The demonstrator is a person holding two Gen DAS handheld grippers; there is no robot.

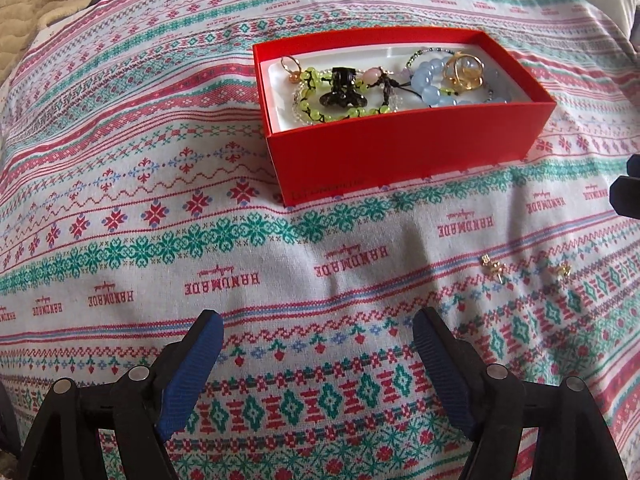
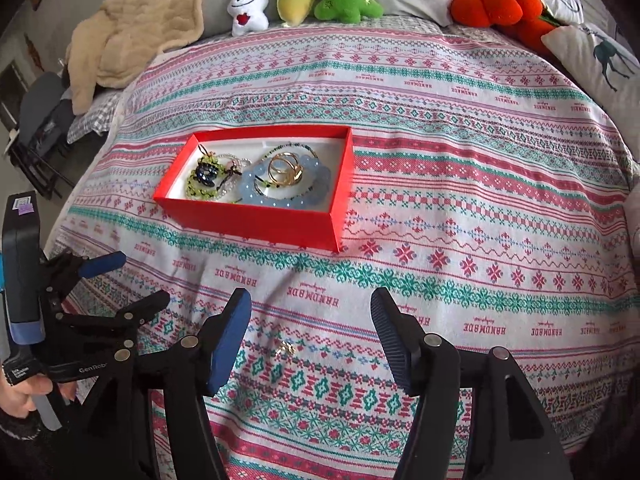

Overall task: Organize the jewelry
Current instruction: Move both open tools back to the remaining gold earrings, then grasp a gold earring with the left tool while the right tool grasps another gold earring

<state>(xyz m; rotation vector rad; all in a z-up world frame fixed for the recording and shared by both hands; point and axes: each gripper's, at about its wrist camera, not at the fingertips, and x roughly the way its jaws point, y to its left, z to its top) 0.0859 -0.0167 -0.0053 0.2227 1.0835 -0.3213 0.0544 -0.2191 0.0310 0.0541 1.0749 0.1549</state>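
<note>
Nearest up, both tools hang over the near edge of the bed's patterned red, green and white woven cloth [image 1: 160,216]: the left gripper [image 1: 318,326] is spread wide with nothing in it, and the right gripper [image 2: 310,304] is released too, empty. Right between the right one's blue pads lies a small gold earring [image 2: 287,347], with a second little gold earring [image 1: 494,269] just beside it on the cloth. Further toward the middle sits the open red cardboard box [image 2: 256,220], already holding a green bead bracelet [image 1: 320,80], a pale blue bead bracelet [image 2: 280,200] and gold rings [image 2: 282,168]. Looks like the pick-up stage for the last strays; next move probably needs a low, careful pinch, since they're tiny and the cloth is soft.
</note>
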